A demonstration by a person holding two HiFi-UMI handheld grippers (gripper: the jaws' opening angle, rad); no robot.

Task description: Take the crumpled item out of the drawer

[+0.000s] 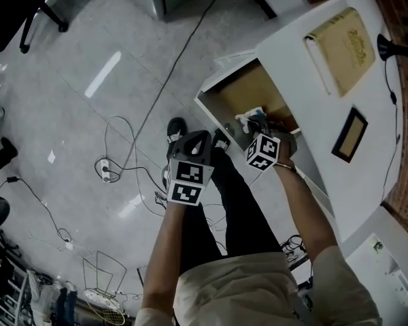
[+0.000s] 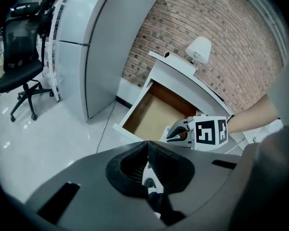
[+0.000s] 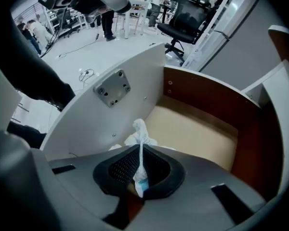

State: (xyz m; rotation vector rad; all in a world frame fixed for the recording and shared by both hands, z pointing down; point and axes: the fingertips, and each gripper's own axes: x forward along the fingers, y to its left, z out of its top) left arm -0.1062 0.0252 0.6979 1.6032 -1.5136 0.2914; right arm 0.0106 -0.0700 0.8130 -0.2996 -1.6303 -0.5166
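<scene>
the crumpled item (image 3: 139, 129), a white paper wad, lay in the open drawer (image 3: 202, 129) near its white front wall. the right gripper (image 3: 140, 150) grasped it, with a twisted tip poking past the jaws toward 12 o'clock. only the right gripper view showed that pinch; the head view mostly showed the marker cube. the left gripper (image 2: 147, 148) hung clenched and empty at the right one's 8 o'clock, outside the drawer.

Two claws (image 1: 192, 141) (image 1: 256, 123), one open drawer (image 1: 258, 90), one crumpled white item (image 3: 140, 137), and one book (image 1: 341, 44).
</scene>
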